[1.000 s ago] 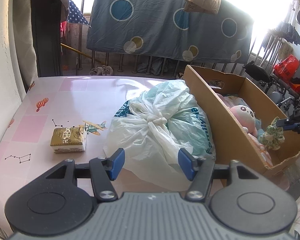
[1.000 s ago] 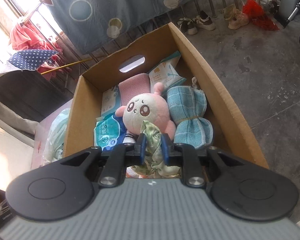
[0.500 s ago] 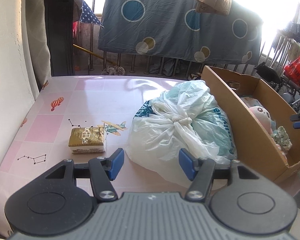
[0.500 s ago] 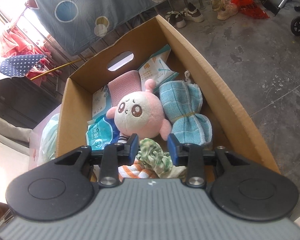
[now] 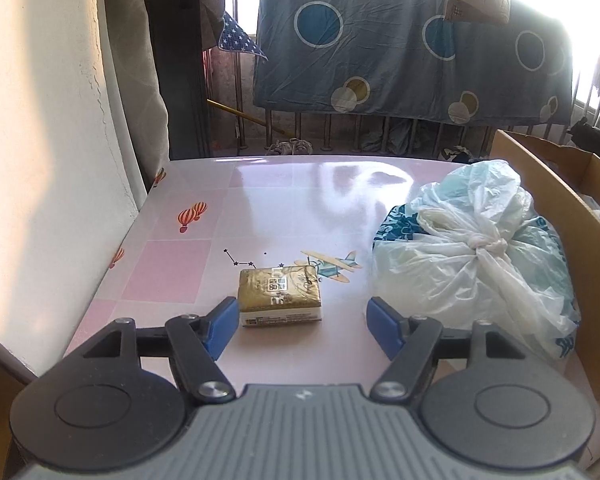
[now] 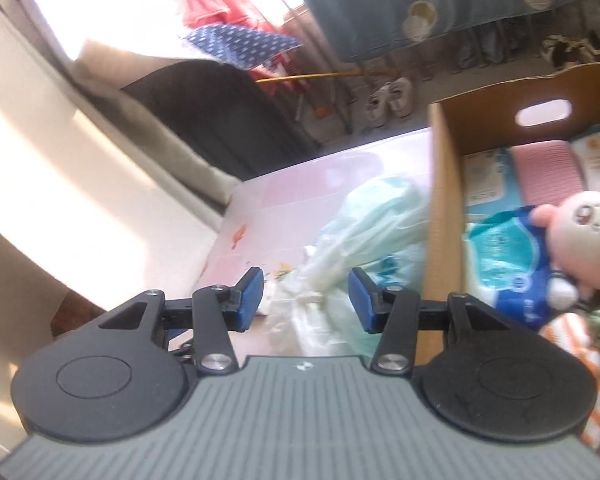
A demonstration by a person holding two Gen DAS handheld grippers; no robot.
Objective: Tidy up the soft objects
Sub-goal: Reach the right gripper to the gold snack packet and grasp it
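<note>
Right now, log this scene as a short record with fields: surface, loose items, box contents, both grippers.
surface: pink patterned table
loose items: gold tissue pack; knotted plastic bag beside the cardboard box
box contents: pink plush toy, pink towel, blue wipes pack
left gripper: opening, tissue pack just ahead between its fingers, untouched
right gripper: opening, nothing held, aimed at the bag
</note>
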